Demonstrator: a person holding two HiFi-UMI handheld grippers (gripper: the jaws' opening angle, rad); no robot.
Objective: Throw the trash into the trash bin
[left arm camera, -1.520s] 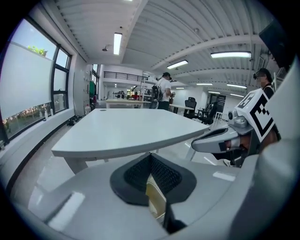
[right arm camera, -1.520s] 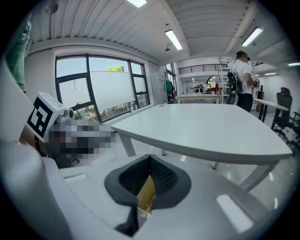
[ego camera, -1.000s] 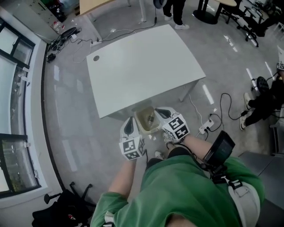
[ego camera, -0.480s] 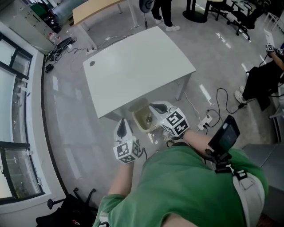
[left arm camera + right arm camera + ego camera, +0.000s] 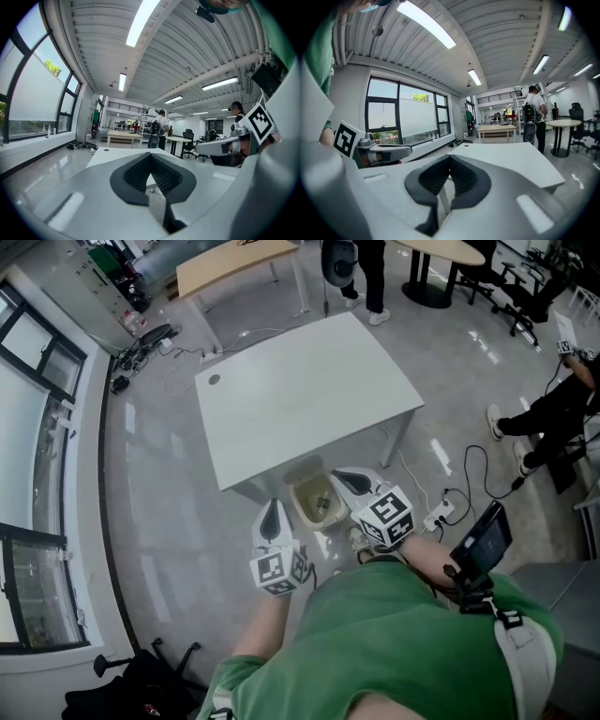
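The beige trash bin stands on the floor under the near edge of the white table, with a few small pieces at its bottom. My left gripper hangs just left of the bin, shut, with nothing between its pads. My right gripper is at the bin's right rim, also shut and empty. In the left gripper view the left gripper points almost level across the table, and the right gripper shows at the right. In the right gripper view the right gripper points over the table, with the left gripper at the left.
Cables and a power strip lie on the floor right of the bin. A seated person is at the far right, and a standing person is behind the table. A wooden table stands at the back, windows run along the left, and a black chair is at the bottom left.
Both grippers have risen a little toward the head camera, staying on either side of the bin. Their jaws stayed shut. The head view has shifted slightly.
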